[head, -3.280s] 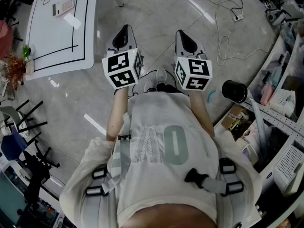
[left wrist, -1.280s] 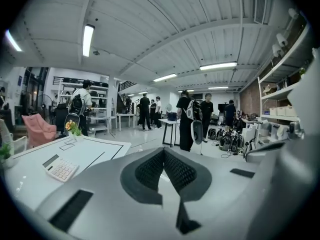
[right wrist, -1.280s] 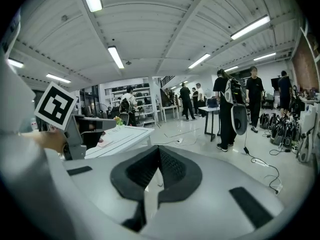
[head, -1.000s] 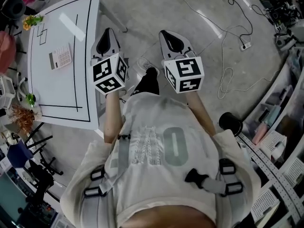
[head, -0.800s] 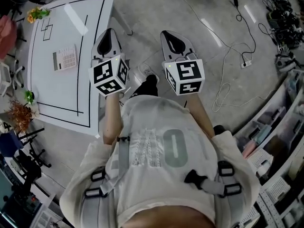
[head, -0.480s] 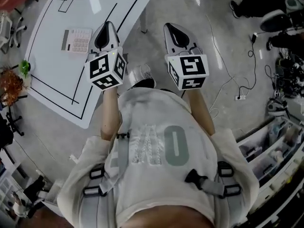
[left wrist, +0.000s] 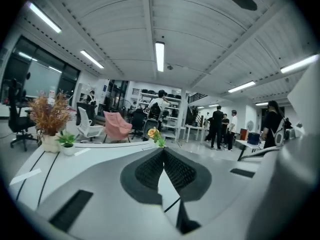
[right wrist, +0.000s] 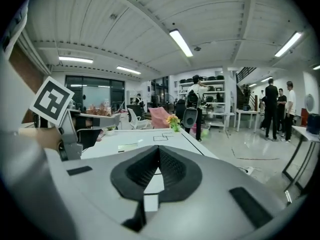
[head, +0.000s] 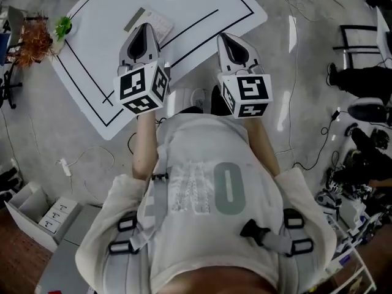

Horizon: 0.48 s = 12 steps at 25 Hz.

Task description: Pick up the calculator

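The calculator (head: 157,21) lies flat on the white table (head: 202,5), pale with a dark display strip. In the head view my left gripper (head: 145,29) reaches over the table's near edge and covers part of the calculator. Whether it touches the calculator I cannot tell. Its jaws are shut with nothing between them, meeting at the tip in the left gripper view (left wrist: 162,150). My right gripper (head: 227,39) hangs to the right, over the table's edge, jaws shut and empty (right wrist: 159,149). In the right gripper view the calculator (right wrist: 128,147) shows ahead and to the left.
Black lines frame the tabletop. A dried orange plant (head: 33,34) and a small green plant (head: 63,24) stand at the table's left corner. Cardboard boxes (head: 46,216) sit on the floor at lower left, cables and a black frame (head: 361,38) at right. Several people (left wrist: 220,129) stand beyond.
The person has turned toward the table: it swung from the left of the view to straight ahead. Both grippers now reach over its near edge, the left one over the calculator.
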Tool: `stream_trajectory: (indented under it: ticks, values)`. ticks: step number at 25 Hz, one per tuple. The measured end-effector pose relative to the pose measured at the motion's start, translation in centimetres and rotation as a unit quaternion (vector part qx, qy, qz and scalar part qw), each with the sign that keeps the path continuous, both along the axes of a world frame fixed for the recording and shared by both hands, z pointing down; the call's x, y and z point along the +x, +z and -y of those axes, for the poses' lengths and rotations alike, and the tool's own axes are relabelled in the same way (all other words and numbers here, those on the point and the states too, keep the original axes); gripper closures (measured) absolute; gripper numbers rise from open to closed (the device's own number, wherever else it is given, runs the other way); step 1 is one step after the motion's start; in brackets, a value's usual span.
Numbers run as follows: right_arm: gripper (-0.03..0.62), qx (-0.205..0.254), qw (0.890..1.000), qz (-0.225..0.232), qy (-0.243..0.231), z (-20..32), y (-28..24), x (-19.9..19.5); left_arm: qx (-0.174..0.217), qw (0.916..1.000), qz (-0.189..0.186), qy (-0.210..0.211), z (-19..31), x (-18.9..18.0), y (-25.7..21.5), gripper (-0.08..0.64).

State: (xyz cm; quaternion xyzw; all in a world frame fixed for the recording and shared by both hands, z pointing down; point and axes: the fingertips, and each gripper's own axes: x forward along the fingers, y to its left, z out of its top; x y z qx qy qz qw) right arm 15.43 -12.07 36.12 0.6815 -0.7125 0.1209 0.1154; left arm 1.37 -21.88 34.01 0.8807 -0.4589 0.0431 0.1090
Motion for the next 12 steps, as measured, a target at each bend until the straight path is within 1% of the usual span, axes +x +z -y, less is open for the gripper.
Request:
stream_trajectory:
  ticks: [3,7,10,12]
  values:
    - [0.584,0.001,0.999,-0.001,-0.033,1.9,0.2,-1.6,-0.006,0.9994,-0.009,-0.033,0.7,-2.2,0.4,0.538]
    - [0.584,-0.002,0.995,0.001,-0.103,4.7,0.6,-3.9,-0.015,0.9949,-0.003,-0.100,0.9,-5.6,1.3,0.538]
    - [0.584,-0.003,0.993,0.001,-0.122,6.3,0.6,-5.0,-0.013,0.9929,0.003,-0.118,1.5,-6.9,1.3,0.538]
    - [0.584,0.003,0.990,-0.001,-0.138,7.6,0.2,-5.8,-0.005,0.9905,0.006,-0.138,1.9,-8.2,0.7,0.538]
